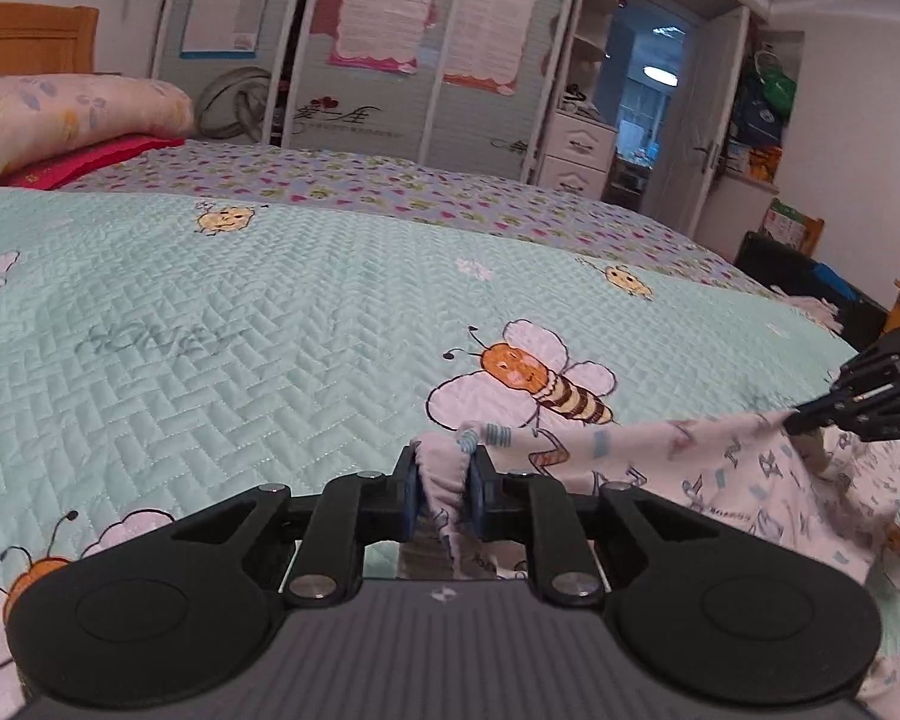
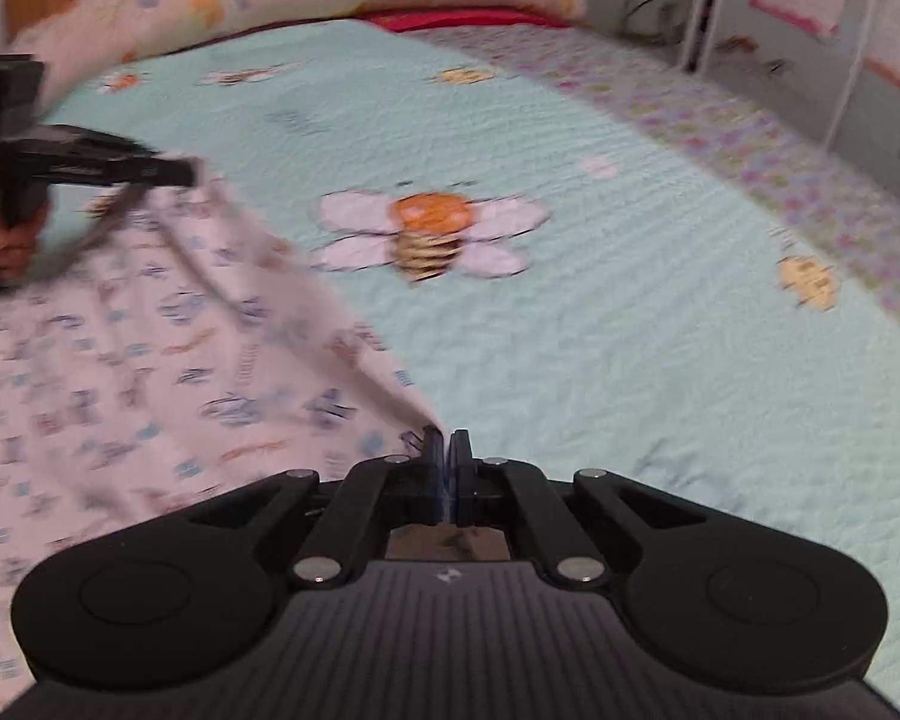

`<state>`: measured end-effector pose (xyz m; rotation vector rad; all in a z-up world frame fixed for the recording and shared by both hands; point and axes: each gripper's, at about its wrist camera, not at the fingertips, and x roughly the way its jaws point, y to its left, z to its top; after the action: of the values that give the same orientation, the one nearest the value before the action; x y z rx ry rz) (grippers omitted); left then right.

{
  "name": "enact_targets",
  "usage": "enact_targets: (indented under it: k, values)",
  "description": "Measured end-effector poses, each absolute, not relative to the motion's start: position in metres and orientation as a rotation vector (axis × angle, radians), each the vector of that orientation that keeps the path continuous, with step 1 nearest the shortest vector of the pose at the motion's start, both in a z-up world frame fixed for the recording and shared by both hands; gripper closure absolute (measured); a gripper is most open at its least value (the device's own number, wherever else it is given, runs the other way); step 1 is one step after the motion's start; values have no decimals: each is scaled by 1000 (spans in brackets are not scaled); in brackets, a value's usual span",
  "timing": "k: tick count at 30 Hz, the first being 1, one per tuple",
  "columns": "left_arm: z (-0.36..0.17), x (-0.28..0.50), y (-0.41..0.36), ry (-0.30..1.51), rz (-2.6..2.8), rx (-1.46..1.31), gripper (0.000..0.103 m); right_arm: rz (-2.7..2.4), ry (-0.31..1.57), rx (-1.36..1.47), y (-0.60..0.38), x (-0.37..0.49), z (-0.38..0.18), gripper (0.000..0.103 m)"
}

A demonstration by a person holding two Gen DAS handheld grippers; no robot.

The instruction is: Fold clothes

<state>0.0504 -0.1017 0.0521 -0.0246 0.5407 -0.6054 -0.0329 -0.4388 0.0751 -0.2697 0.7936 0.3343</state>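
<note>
Bee-print bedspread (image 1: 270, 312), mirrored wardrobe (image 1: 390, 60) behind, wooden headboard (image 1: 30, 39).

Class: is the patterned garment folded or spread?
Spread, not folded: the patterned garment hangs stretched between the left hand-held gripper and right hand-held gripper, above the quilt.

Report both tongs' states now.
Left tongs: closed on a bunched edge of the pale pink letter-printed cotton garment.
Right tongs: closed on another edge of it.
</note>
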Motion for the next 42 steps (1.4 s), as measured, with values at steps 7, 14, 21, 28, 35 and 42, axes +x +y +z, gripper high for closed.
enact_targets:
  k: [7, 14, 21, 28, 35, 42]
  values:
    - [37, 54, -112, 582, -521, 37, 86, 184, 779, -532, -410, 12, 21, 99]
    - [42, 47, -109, 599, -452, 23, 80, 130, 643, -72, -462, -6, 48, 69]
    - [69, 43, -88, 601, -273, -87, 76, -232, 397, 416, -620, -146, 84, 65]
    - [96, -5, -199, 521, -625, 161, 63, -601, 443, 443, -752, -236, 64, 59]
    - [75, -19, -321, 572, -930, 317, 53, -560, 530, 494, -814, -229, 35, 51]
    - [41, -18, -366, 602, -1031, 401, 53, -382, 673, 429, -801, -192, 18, 83]
